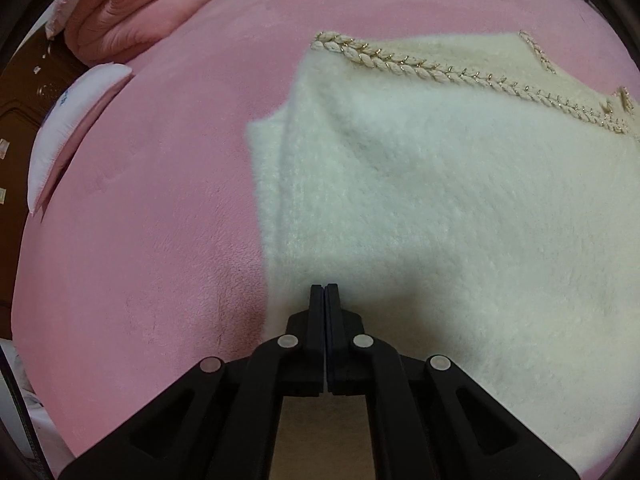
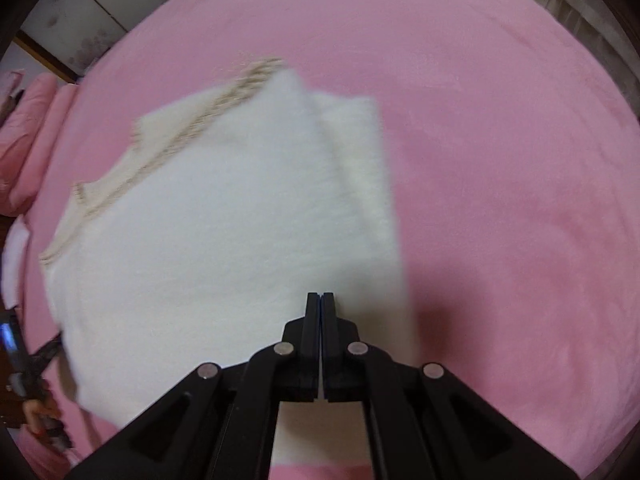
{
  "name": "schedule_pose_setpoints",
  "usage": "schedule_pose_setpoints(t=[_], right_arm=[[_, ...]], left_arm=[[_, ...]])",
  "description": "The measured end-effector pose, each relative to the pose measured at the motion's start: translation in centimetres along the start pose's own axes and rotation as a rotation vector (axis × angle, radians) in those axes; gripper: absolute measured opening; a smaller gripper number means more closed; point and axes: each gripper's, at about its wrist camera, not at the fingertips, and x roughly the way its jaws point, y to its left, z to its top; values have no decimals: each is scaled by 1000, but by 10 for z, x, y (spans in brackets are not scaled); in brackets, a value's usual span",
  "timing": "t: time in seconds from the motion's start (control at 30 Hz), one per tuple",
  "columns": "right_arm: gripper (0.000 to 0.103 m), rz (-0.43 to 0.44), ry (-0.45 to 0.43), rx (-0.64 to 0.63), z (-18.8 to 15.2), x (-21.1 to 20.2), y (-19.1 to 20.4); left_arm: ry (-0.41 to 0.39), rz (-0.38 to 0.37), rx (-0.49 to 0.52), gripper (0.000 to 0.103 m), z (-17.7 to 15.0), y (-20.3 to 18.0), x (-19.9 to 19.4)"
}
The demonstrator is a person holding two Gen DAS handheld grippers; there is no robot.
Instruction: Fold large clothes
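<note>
A cream-white fluffy knitted garment (image 1: 420,200) lies spread on a pink plush bed cover (image 1: 140,220). Seen from the left gripper (image 1: 324,287), its long axis runs away from the fingertips, the far end edged with a braided cream trim flecked with gold (image 1: 420,66) that slants off to the right. A narrower flap of the same fuzzy cloth shows along its left side. The bulk of the garment lies ahead and to the right of this gripper; bare pink cover lies to its left.

The left gripper's black fingers are pressed together with nothing visible between the tips, which hang over the garment's near left edge; whether they touch the pile cannot be told.

From the right gripper (image 2: 321,295), the garment (image 2: 220,220) stretches ahead and to the left, its trim (image 2: 180,136) blurred, and a folded layer along its right side. These black fingers are also together and empty, tips over the garment's near right part. Contact is unclear.

Far left of the left gripper sit a pink ruffled quilt (image 1: 132,4) and a white and pink pillow (image 1: 76,128). At the far left edge of the right view, a hand (image 2: 36,412) grips a dark tool.
</note>
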Motion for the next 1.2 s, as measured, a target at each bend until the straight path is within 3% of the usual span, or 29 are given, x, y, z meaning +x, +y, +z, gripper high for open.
schedule_pose_setpoints(t=[0.07,0.17,0.27,0.4,0.5,0.67,0.77,0.97,1.2], right_arm=[[0,140,39,8,-14,12,38],[0,232,115,-39,-25,36,92],[0,227,113,-115,-28,49,148],[0,126,97,-185,-25,57,194],[0,64,105,-215,-16,65,204],[0,-44,215,-322,-5,95,217],[0,-59,255,-292,3,114,219],[0,-128,267,-363,8,126,236],[0,-45,301,-274,20,134,226]], left_arm=[[-18,-3,-16,0,-7,1,-3],[-8,-17,-36,0,-7,3,-1],[-13,-36,-42,0,-9,2,0],[-40,-38,-22,0,-12,7,1],[-50,-53,-27,0,-15,14,0],[-71,-120,-72,0,-14,28,-5],[-73,-148,-86,0,-5,36,1],[-76,-209,-121,0,-12,36,-4],[-37,-286,-167,0,-6,57,4]])
